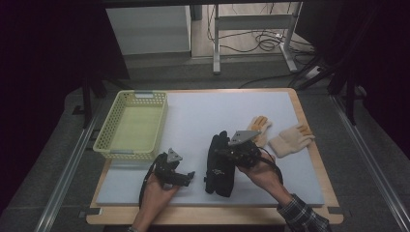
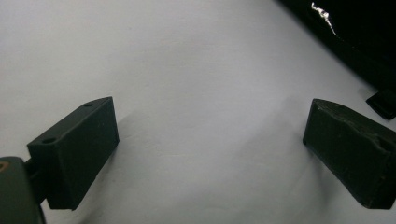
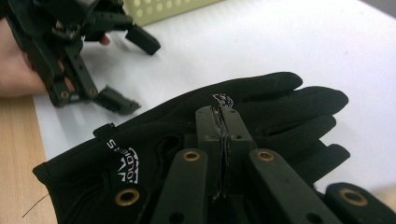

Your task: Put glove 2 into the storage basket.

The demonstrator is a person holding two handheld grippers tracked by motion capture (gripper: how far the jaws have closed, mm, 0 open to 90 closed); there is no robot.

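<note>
A black glove (image 1: 220,166) with white lettering lies on the white mat (image 1: 203,116), its fingers pointing away from me. My right gripper (image 1: 224,153) is shut on it. In the right gripper view the two jaws (image 3: 223,113) press together on a thin fold of the black glove (image 3: 275,105) near its knuckles. My left gripper (image 1: 186,178) rests low on the mat just left of the glove, open, with nothing between its jaws (image 2: 210,135). An edge of the black glove (image 2: 355,42) shows at the top right of the left gripper view. The left gripper (image 3: 119,70) also appears open in the right gripper view.
A yellow perforated basket (image 1: 109,128) stands at the mat's left side. Two beige knitted gloves (image 1: 290,140) with orange fingertips lie right of the black glove, one of them (image 1: 258,126) partly behind the right gripper. The wooden table rim (image 1: 212,215) frames the mat.
</note>
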